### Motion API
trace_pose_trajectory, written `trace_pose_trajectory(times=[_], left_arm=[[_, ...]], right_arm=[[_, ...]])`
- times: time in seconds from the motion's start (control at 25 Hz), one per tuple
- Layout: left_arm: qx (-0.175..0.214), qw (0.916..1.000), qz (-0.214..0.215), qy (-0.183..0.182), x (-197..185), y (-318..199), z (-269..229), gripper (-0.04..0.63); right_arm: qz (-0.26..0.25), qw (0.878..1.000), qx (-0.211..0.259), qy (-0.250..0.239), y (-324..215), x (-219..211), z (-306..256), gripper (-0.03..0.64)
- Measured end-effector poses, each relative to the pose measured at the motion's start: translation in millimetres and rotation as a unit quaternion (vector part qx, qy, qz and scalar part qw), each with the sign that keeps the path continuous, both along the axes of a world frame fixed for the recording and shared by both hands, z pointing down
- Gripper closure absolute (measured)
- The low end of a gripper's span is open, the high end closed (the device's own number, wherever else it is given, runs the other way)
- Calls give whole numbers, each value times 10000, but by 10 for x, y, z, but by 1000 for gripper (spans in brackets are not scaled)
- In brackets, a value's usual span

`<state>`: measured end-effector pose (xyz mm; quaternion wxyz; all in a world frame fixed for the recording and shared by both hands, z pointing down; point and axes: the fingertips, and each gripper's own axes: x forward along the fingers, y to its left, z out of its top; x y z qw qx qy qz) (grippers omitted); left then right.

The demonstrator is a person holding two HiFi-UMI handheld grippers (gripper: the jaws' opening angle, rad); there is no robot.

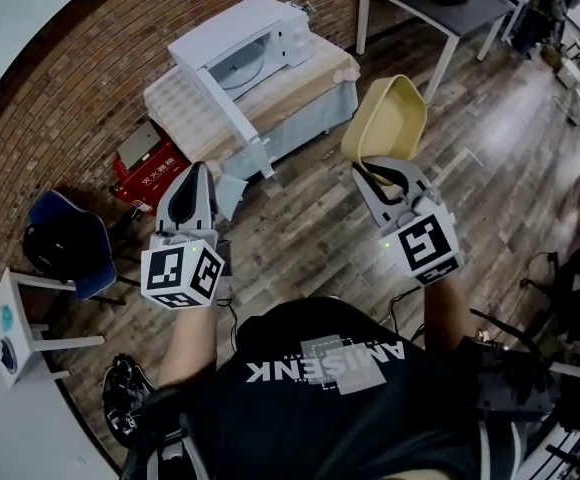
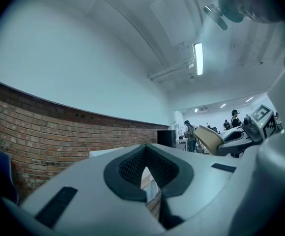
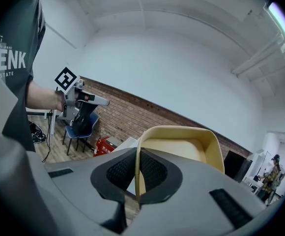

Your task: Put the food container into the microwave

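Note:
A white microwave (image 1: 250,53) stands on a cloth-covered table (image 1: 315,93) ahead, its door (image 1: 225,103) swung open toward me. My right gripper (image 1: 375,173) is shut on the rim of a beige food container (image 1: 385,118), which it holds tilted in the air to the right of the microwave. In the right gripper view the pads (image 3: 152,171) pinch the container's thin wall (image 3: 182,149). My left gripper (image 1: 192,190) hovers lower left of the microwave, shut with nothing in it; its pads (image 2: 132,168) nearly meet. The left gripper view also shows the container (image 2: 209,137) at the right.
A red box (image 1: 145,163) sits on the wooden floor beside the table. A blue chair (image 1: 70,243) and a small white stand (image 1: 15,328) are at the left. A grey desk (image 1: 440,13) stands behind at the right. People (image 2: 189,134) are far off.

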<state>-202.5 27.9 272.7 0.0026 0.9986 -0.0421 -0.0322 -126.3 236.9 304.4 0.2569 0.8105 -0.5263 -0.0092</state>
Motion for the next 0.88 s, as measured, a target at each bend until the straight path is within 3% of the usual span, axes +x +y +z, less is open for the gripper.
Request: trace_pose_trajectory(times=[0.48, 0.88], left_arm=[[158, 9997, 53, -175, 541, 93, 169, 583], [-2, 9998, 190, 28, 1371, -724, 132, 583]], right_arm=[[132, 9998, 63, -95, 170, 500, 241, 572], [477, 9987, -39, -153, -449, 1252, 191, 572]])
